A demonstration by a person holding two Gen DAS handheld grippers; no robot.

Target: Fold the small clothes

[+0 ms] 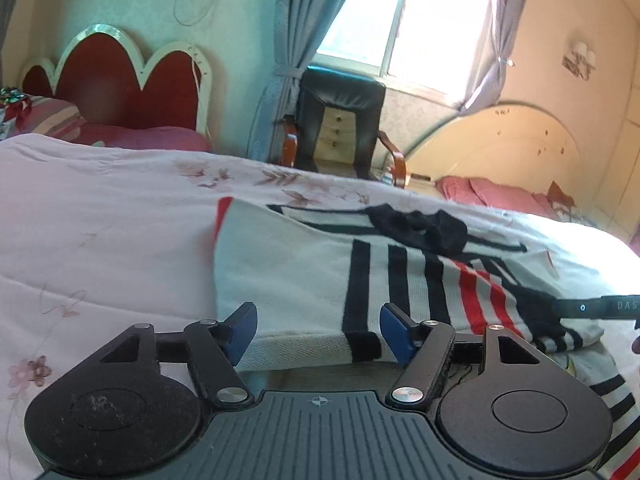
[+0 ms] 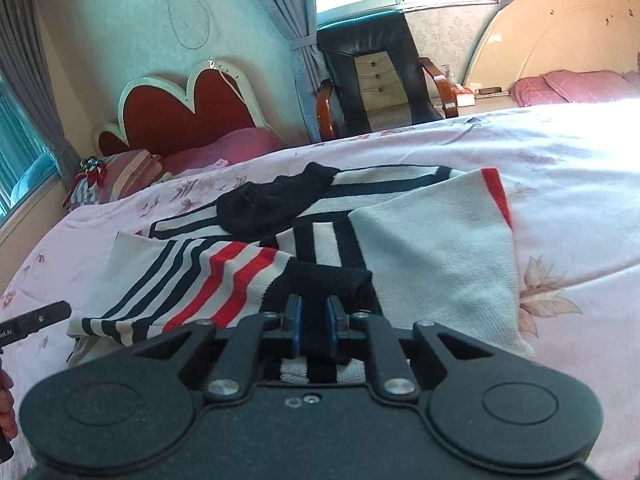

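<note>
A small white knit sweater [image 1: 288, 276] with black and red stripes lies on the pink floral bedspread [image 1: 100, 216]. My left gripper [image 1: 318, 332] is open, its blue pads on either side of the sweater's ribbed hem, which lies between them. In the right wrist view the sweater [image 2: 432, 256] lies partly folded, its striped sleeve [image 2: 208, 280] laid across the body. My right gripper [image 2: 314, 326] is shut on the black cuff [image 2: 324, 284] of that sleeve. The other black cuff [image 2: 272, 200] rests further back.
A black armchair [image 1: 340, 120] stands by the window beyond the bed. A red heart-shaped headboard [image 1: 120, 80] and pillows are at the left, a second bed with pink pillows [image 1: 496, 196] at the right. The other gripper's body [image 1: 600, 306] shows at the right edge.
</note>
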